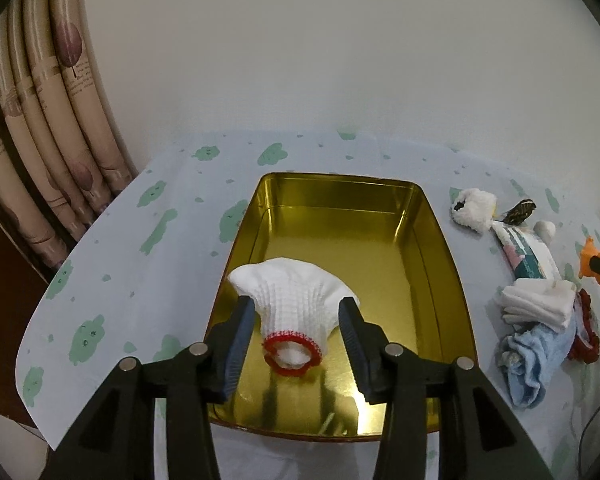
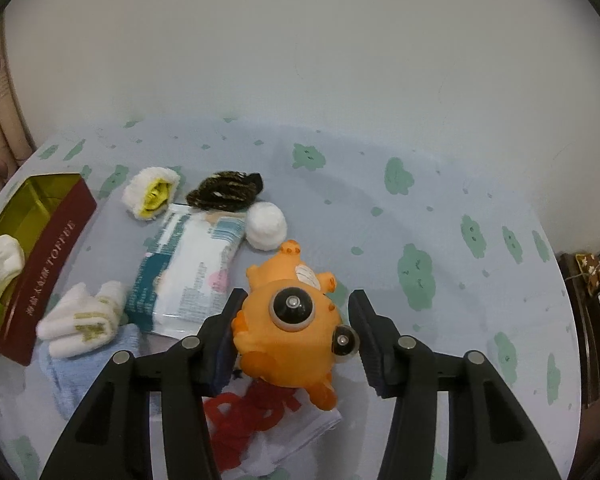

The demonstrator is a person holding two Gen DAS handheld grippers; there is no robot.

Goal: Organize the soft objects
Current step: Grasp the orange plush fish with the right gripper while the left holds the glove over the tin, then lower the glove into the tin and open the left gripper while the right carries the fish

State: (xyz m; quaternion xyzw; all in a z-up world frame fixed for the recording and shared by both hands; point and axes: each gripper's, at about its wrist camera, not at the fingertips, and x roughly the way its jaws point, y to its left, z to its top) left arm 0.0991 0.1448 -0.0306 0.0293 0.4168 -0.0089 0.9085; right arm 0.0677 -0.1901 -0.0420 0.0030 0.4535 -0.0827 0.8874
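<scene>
A white knit glove [image 1: 296, 292] with a red cuff lies in the gold tin [image 1: 340, 216], near its front left. My left gripper [image 1: 296, 302] stands open around the glove, its pads [image 1: 240, 320] just beside the fabric without squeezing it. In the right wrist view the same tin [image 2: 48, 248] shows its dark red wall at the far left. My right gripper [image 2: 297, 294] is shut on an orange rubber toy [image 2: 284, 340] with bulging eyes. The toy hangs a little above a red knit piece [image 2: 240, 420].
On the cloud-print tablecloth [image 2: 420, 208] lie a fluffy white-and-yellow item [image 2: 150, 192], a dark brown item [image 2: 224, 192], a white ball [image 2: 266, 226], a wipes pack [image 2: 188, 268], folded white gloves [image 2: 80, 320] and a blue cloth [image 2: 60, 376]. Curtains [image 1: 40, 120] hang left.
</scene>
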